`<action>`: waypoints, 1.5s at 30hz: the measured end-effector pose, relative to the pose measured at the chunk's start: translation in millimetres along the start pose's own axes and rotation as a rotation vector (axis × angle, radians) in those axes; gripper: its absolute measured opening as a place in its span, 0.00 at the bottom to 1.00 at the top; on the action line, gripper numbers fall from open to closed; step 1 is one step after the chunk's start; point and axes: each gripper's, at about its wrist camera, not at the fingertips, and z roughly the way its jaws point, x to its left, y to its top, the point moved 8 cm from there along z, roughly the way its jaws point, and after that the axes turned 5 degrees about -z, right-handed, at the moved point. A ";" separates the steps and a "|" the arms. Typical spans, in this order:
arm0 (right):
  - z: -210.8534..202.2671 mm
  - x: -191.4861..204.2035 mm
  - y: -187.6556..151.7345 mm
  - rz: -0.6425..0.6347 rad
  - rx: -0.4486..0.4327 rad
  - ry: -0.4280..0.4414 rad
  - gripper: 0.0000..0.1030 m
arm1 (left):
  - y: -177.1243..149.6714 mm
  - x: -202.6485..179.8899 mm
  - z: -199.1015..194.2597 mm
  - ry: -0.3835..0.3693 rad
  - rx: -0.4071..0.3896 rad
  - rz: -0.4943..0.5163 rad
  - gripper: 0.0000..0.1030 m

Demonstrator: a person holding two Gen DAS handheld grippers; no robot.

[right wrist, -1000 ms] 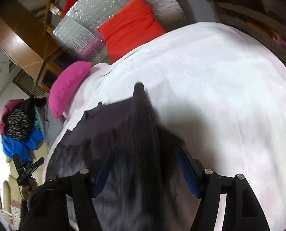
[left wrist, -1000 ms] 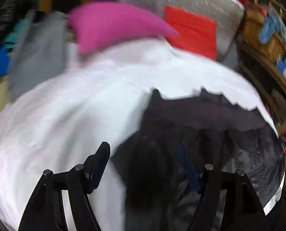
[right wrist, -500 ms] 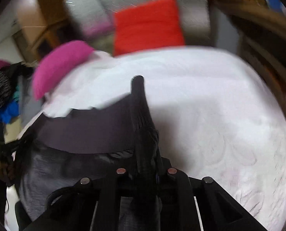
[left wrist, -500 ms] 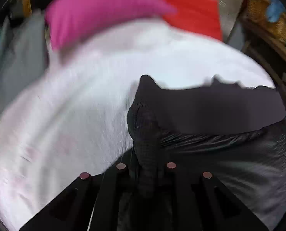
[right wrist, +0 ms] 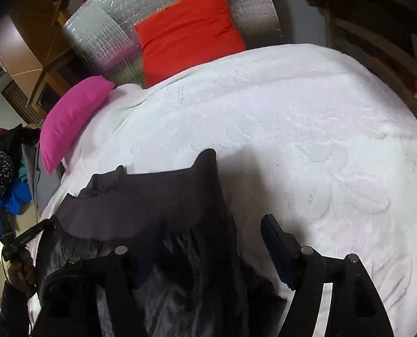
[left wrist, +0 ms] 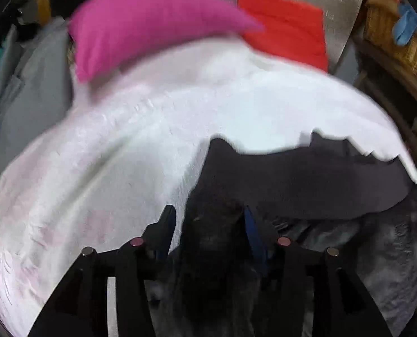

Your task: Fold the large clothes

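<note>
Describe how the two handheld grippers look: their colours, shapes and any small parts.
Both the left gripper and the right gripper have black angular linkage arms joined by small round silver pins. Each ends in two flat fingers with dark blue pads. No cables, markings or sleeves are visible near them.

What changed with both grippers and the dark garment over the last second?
Both grippers clamped the dark garment half a second ago and are now letting go: the left gripper has its fingers opening with the fabric ridge still between them, and the right gripper has spread wide. The garment stays on the white bedspread; the pillows have not moved.
</note>
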 end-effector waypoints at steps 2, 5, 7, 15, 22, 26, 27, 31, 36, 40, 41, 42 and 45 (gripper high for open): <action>18.2 1.0 -6.0 -0.010 0.079 0.001 0.21 | -3.2 2.4 10.9 0.004 0.037 -0.033 0.22; 3.8 9.7 0.2 -0.063 0.004 -0.044 0.18 | -2.9 3.6 1.4 0.038 -0.012 -0.019 0.17; 9.1 -8.3 -2.8 -0.034 0.012 -0.093 0.17 | -6.0 7.0 9.6 0.049 -0.002 -0.020 0.18; -18.5 -4.2 -14.7 -0.015 -0.051 -0.166 0.29 | -6.9 15.9 -33.0 0.120 -0.057 -0.068 0.42; -102.1 85.1 -57.1 -0.174 -0.293 -0.232 0.78 | -45.8 -19.4 -132.5 0.152 -0.292 -0.047 0.58; -86.7 126.4 -99.8 -0.229 -0.314 -0.227 0.78 | -85.9 -60.2 -137.8 0.133 -0.349 -0.030 0.61; -77.3 132.2 -106.1 -0.233 -0.305 -0.223 0.78 | -95.8 -69.8 -132.6 0.126 -0.349 -0.025 0.61; -43.3 133.9 -136.5 -0.255 -0.246 -0.297 0.78 | -130.2 -84.3 -97.1 0.211 -0.307 0.035 0.62; -24.9 121.7 -157.4 -0.325 -0.249 -0.410 0.78 | -145.9 -89.8 -81.3 0.287 -0.340 0.103 0.64; -31.2 120.0 -154.7 -0.287 -0.258 -0.399 0.78 | -140.8 -86.0 -89.2 0.249 -0.318 0.067 0.64; -39.4 120.8 -153.9 -0.269 -0.260 -0.393 0.78 | -139.3 -82.0 -98.2 0.235 -0.316 0.043 0.64; -50.2 120.0 -152.8 -0.249 -0.278 -0.378 0.78 | -140.6 -76.4 -106.4 0.228 -0.331 0.020 0.64; -86.1 136.0 -155.3 -0.241 -0.364 -0.323 0.79 | -145.7 -58.2 -137.4 0.233 -0.412 -0.030 0.64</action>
